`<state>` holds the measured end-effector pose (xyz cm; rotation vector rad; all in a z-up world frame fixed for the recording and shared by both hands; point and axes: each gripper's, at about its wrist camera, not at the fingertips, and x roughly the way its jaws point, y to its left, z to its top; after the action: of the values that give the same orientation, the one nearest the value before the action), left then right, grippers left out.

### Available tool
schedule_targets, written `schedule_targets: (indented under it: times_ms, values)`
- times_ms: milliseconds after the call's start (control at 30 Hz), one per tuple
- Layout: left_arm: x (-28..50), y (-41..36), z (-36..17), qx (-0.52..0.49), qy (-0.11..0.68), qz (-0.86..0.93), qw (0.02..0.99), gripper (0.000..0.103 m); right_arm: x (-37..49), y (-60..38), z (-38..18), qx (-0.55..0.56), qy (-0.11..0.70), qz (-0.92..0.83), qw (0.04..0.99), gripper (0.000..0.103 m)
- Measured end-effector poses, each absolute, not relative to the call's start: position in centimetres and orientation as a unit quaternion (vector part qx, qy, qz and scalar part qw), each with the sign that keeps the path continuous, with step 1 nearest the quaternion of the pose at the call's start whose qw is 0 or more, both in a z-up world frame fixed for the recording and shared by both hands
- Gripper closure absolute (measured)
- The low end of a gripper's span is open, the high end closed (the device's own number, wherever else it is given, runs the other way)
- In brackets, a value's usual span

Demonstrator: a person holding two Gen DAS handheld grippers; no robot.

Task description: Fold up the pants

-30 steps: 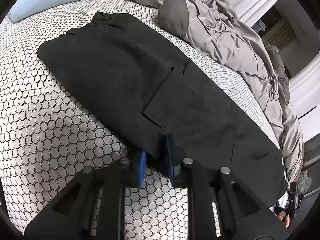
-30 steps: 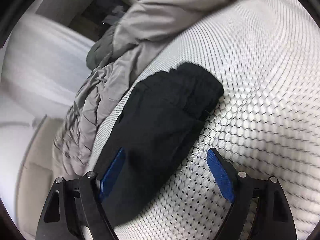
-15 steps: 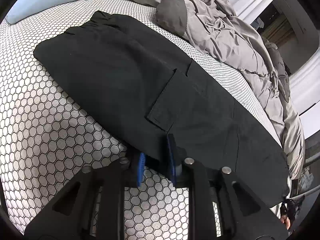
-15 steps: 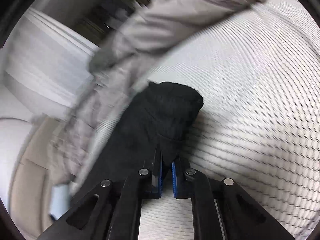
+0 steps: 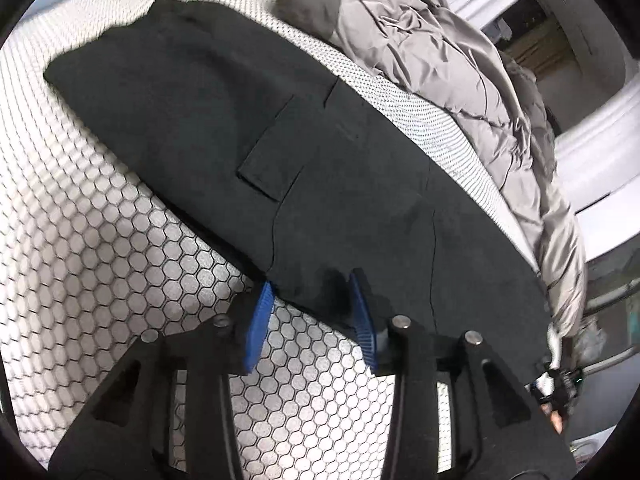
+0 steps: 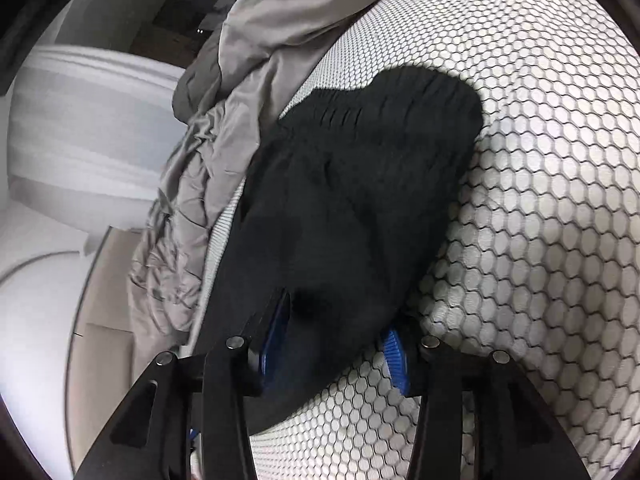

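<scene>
Black pants [image 5: 304, 152] lie lengthwise across the honeycomb-patterned bed cover [image 5: 100, 248], a flap pocket facing up. The near edge of the pants sits between the blue pads of my left gripper [image 5: 312, 300], whose jaws are opening, with a gap showing on either side of the cloth. In the right wrist view the pants [image 6: 352, 184] run away from me to a gathered waistband [image 6: 404, 96]. My right gripper [image 6: 334, 342] straddles their near end; its jaws are opening and the cloth lies loosely between the pads.
A crumpled grey duvet [image 5: 452, 68] lies along the far side of the pants and hangs over the bed's edge [image 6: 180, 216]. White moulded furniture [image 6: 92, 128] stands beyond it. A hand [image 5: 554, 416] shows at the lower right of the left wrist view.
The left jaws, pinched on the pants' edge before, have spread apart. The right jaws closed tight on the pants' end half a second ago and have now parted around it.
</scene>
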<state>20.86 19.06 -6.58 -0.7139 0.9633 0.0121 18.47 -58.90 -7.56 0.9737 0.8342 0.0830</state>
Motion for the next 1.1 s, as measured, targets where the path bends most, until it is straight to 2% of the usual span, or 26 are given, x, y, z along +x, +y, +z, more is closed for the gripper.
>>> schedule_targets:
  times_ms: [33,67,133,267,333,367,433,500,567,633,667,800,933,1000,1067,1100]
  values:
    - [20.9,19.3,-6.7,-0.345,0.451,0.005,0.823,0.070,18.5,-58.7,-7.4,0.448,0.379,0.036,0.809,0.067]
    - [20.9,19.5,-6.8,-0.350,0.448,0.008,0.823,0.070,18.3,-58.5,-7.2,0.436,0.367,0.033,0.821,0.084]
    - [20.9,19.9,-6.8,-0.356,0.440,0.022,0.824,0.072,18.2,-58.1,-6.7,0.419,0.356,0.024,0.835,0.101]
    - [21.5,20.0,-7.1,-0.359,0.438,0.031,0.824,0.072,17.0,-58.0,-5.2,0.419,0.322,0.017,0.849,0.102]
    - [21.7,19.7,-7.0,-0.350,0.439,0.034,0.827,0.072,16.8,-58.2,-5.5,0.412,0.341,0.001,0.845,0.101]
    - [21.8,19.6,-7.0,-0.348,0.439,0.034,0.828,0.072,16.8,-58.5,-6.4,0.409,0.367,-0.011,0.836,0.095]
    - [21.7,19.2,-6.9,-0.347,0.438,0.037,0.829,0.071,17.1,-58.8,-7.8,0.421,0.407,-0.004,0.811,0.089]
    - [21.5,18.7,-6.6,-0.352,0.439,0.032,0.826,0.071,16.6,-58.9,-8.5,0.473,0.409,0.030,0.779,0.082]
    - [21.2,17.8,-6.0,-0.344,0.440,0.031,0.829,0.070,16.0,-58.1,-8.1,0.486,0.405,0.061,0.773,0.056]
    - [20.6,16.7,-4.9,-0.326,0.436,0.022,0.838,0.066,15.7,-56.4,-7.3,0.477,0.400,0.092,0.777,0.048]
    - [20.4,16.3,-4.5,-0.325,0.434,0.014,0.840,0.065,15.9,-55.5,-7.1,0.471,0.403,0.102,0.778,0.046]
    - [19.2,14.6,-3.1,-0.326,0.431,-0.039,0.840,0.065,16.5,-52.9,-7.4,0.448,0.425,0.109,0.779,0.045]
    - [18.6,12.0,-2.3,-0.308,0.429,-0.055,0.848,0.065,16.9,-51.4,-7.7,0.461,0.400,0.071,0.789,0.045]
    - [19.0,9.5,-2.4,-0.293,0.441,-0.077,0.845,0.065,16.8,-51.3,-8.1,0.466,0.389,0.053,0.793,0.051]
    - [18.5,7.4,-2.5,-0.274,0.451,-0.088,0.845,0.065,17.0,-51.1,-8.3,0.475,0.382,0.046,0.791,0.091]
    - [18.4,6.2,-2.5,-0.266,0.454,-0.094,0.845,0.065,16.9,-51.2,-8.6,0.489,0.382,0.054,0.782,0.096]
